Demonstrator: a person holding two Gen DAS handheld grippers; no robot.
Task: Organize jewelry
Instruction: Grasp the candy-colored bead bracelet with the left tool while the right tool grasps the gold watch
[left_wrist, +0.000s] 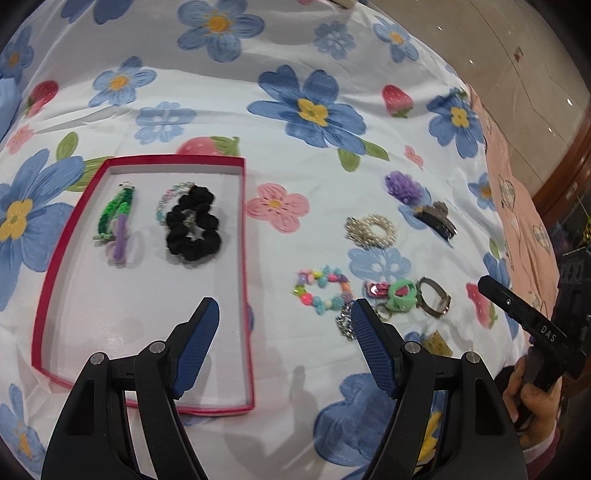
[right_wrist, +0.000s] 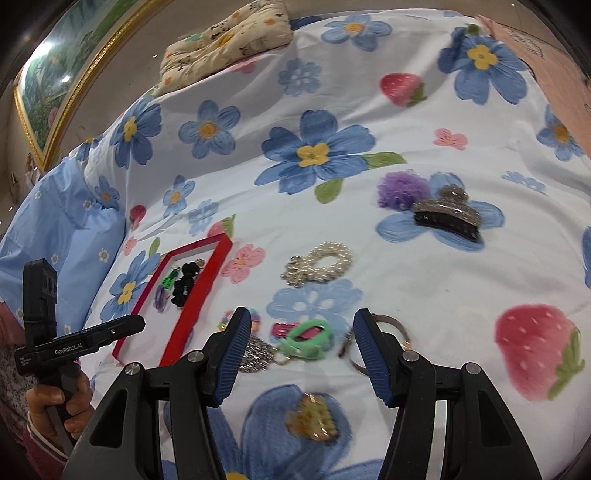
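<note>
Jaws on both my left gripper (left_wrist: 284, 317) and right gripper (right_wrist: 299, 328) are spread, holding nothing. The right hovers over the green ring (right_wrist: 306, 338) on the bed, probably next for the red tray (left_wrist: 245, 258), where the black scrunchie (left_wrist: 194, 225) sits.

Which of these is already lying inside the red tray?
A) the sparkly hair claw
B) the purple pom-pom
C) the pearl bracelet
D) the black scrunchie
D: the black scrunchie lies inside the red tray beside a green and purple piece, while the pearl bracelet, purple pom-pom and hair claw lie out on the flowered sheet.
</note>
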